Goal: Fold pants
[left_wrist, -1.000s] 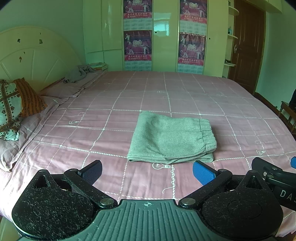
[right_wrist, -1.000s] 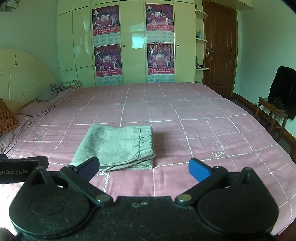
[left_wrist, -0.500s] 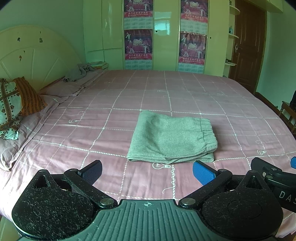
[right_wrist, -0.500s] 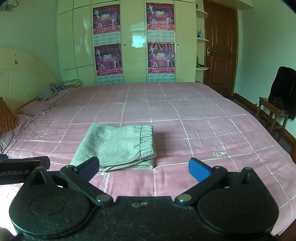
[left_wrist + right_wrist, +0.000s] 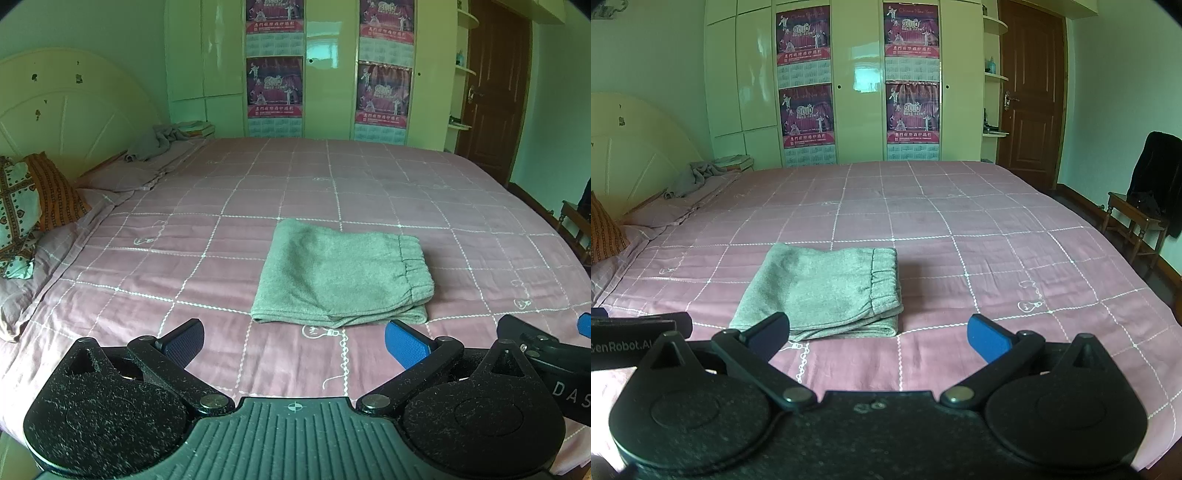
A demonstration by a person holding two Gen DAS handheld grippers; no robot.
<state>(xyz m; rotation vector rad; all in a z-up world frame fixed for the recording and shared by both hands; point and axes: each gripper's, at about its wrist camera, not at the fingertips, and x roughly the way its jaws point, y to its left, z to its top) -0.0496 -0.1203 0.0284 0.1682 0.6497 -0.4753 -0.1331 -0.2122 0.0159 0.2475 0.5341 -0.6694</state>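
Observation:
Grey pants [image 5: 341,273] lie folded into a flat rectangle on the pink checked bedspread [image 5: 221,192], waistband to the right. They also show in the right wrist view [image 5: 823,291]. My left gripper [image 5: 295,341] is open and empty, held back from the near edge of the pants. My right gripper [image 5: 879,334] is open and empty, also short of the pants and to their right. Part of the right gripper [image 5: 546,350] shows at the left view's right edge; part of the left gripper [image 5: 635,332] shows at the right view's left edge.
Patterned pillows [image 5: 26,206] lie at the left by the headboard [image 5: 66,110]. A crumpled grey cloth [image 5: 155,142] sits at the far left corner. A wardrobe [image 5: 857,85] and a door [image 5: 1030,92] stand behind. A chair with dark clothes [image 5: 1145,192] stands right of the bed.

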